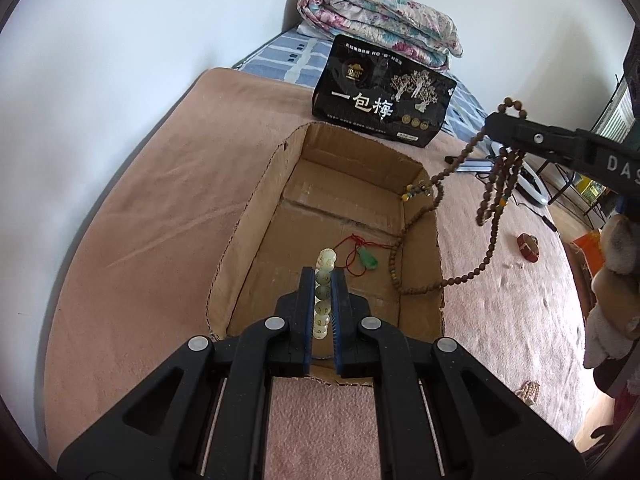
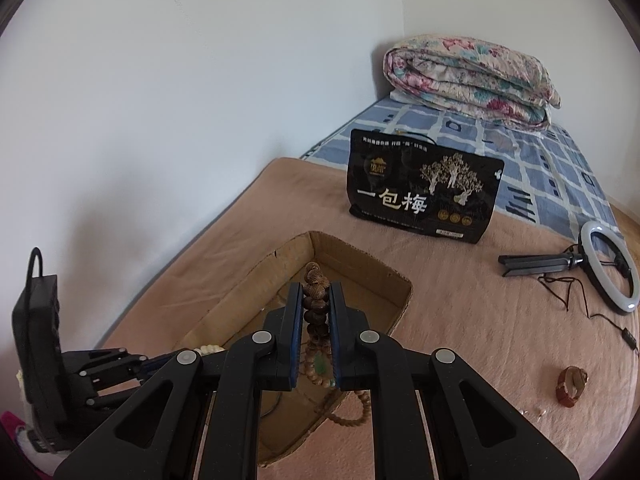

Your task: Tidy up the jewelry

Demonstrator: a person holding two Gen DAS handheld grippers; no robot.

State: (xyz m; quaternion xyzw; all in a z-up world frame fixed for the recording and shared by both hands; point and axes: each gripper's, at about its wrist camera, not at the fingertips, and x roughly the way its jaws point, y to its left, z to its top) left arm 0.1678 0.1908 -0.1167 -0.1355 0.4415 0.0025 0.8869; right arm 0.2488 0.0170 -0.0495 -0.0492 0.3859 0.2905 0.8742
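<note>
An open cardboard box (image 1: 256, 216) lies on the pink blanket. My left gripper (image 1: 324, 276) is shut on a pale bead bracelet (image 1: 323, 280) and holds it over the box's near end. My right gripper (image 2: 316, 292) is shut on a long brown bead necklace (image 2: 314, 300) above the box's right side (image 2: 400, 300). In the left wrist view the necklace (image 1: 496, 184) hangs from the right gripper (image 1: 500, 120), and its loops drape over the box's right wall onto the box floor. A green pendant on a red cord (image 1: 369, 258) lies inside the box.
A black snack bag (image 1: 384, 96) stands behind the box. A brown watch (image 2: 572, 385) and a ring light with a stand (image 2: 612, 268) lie on the blanket at the right. A folded floral quilt (image 2: 468, 80) sits at the far end. A wall runs along the left.
</note>
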